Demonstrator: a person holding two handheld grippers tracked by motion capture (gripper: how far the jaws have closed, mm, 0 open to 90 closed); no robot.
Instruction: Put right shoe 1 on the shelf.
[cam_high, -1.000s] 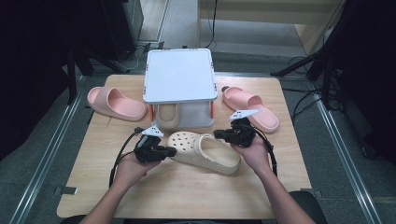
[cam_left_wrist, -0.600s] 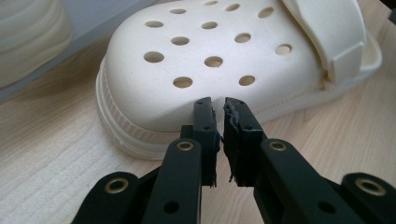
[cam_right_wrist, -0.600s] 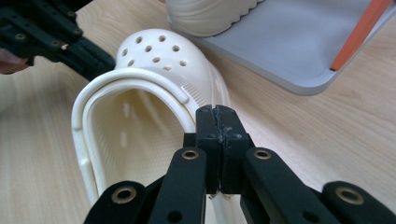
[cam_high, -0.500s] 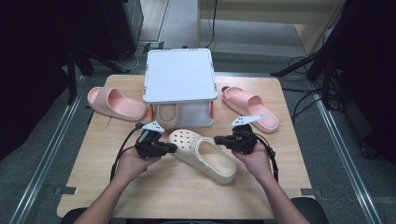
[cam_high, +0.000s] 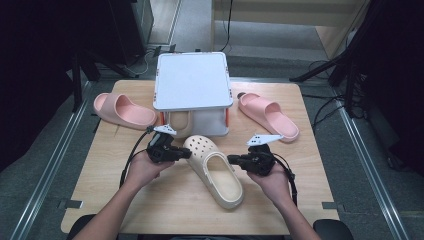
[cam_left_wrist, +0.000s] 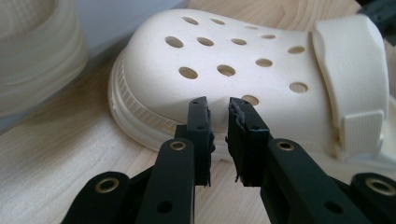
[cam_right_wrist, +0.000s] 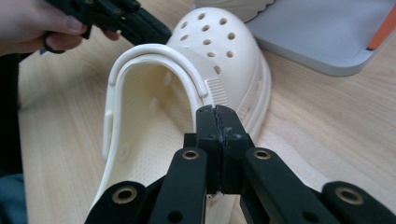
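Note:
A cream clog (cam_high: 215, 170) with holes in its toe lies on the wooden table (cam_high: 100, 200), toe toward the back, heel toward the person. My left gripper (cam_high: 187, 154) is at the left side of the toe; in the left gripper view its jaws (cam_left_wrist: 218, 105) stand a narrow gap apart just before the clog's toe (cam_left_wrist: 243, 60), with nothing between them. My right gripper (cam_high: 231, 160) is at the clog's right side. Its jaws (cam_right_wrist: 218, 112) are pressed together, their tip against the clog's rim (cam_right_wrist: 154, 107) beside the strap hinge. The left gripper (cam_right_wrist: 140, 23) shows beyond the toe.
A grey-white box-like stand (cam_high: 192, 82) sits at the back middle, with another cream shoe (cam_high: 180, 122) under it. One pink slide (cam_high: 125, 111) lies back left, another pink slide (cam_high: 267, 115) back right. Bare wood lies in front of the clog.
The clog has turned, its heel swinging toward the person. The right gripper has come down and nearer along the clog's right side; the left gripper has shifted slightly toward the toe.

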